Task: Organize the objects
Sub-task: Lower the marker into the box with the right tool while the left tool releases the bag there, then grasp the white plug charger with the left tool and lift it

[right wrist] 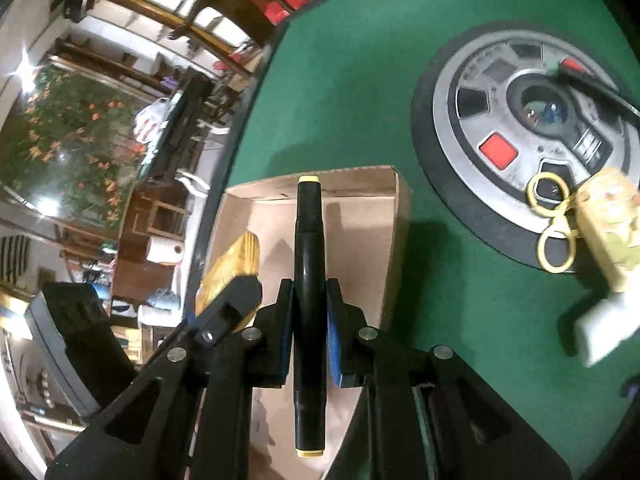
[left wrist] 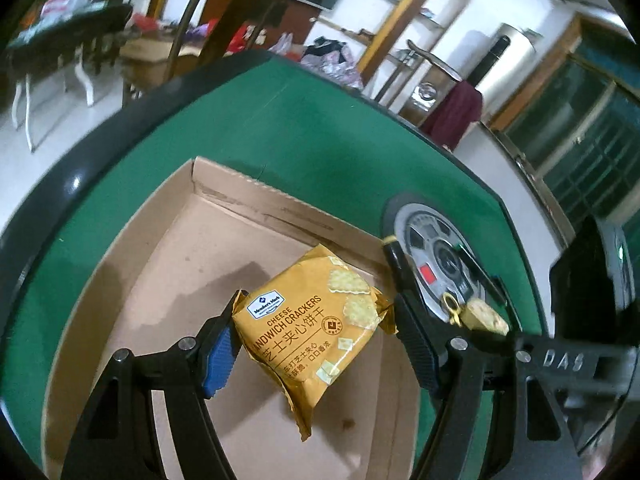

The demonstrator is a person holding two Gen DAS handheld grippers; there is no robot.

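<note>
Both grippers tilt downward: the left gripper (left wrist: 312,336) clamps a wide load, the right gripper (right wrist: 308,332) nearly closed on a thin one.

Yellow cracker packet (left wrist: 316,332), black marker (right wrist: 308,304)

Cardboard box (right wrist: 394,216) floor lies open below; round centre console (right wrist: 520,148) crowds its right.

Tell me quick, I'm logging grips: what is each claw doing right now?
Left claw: closed on the cracker packet, over the cardboard box.
Right claw: closed on the black marker, over the same box.
</note>
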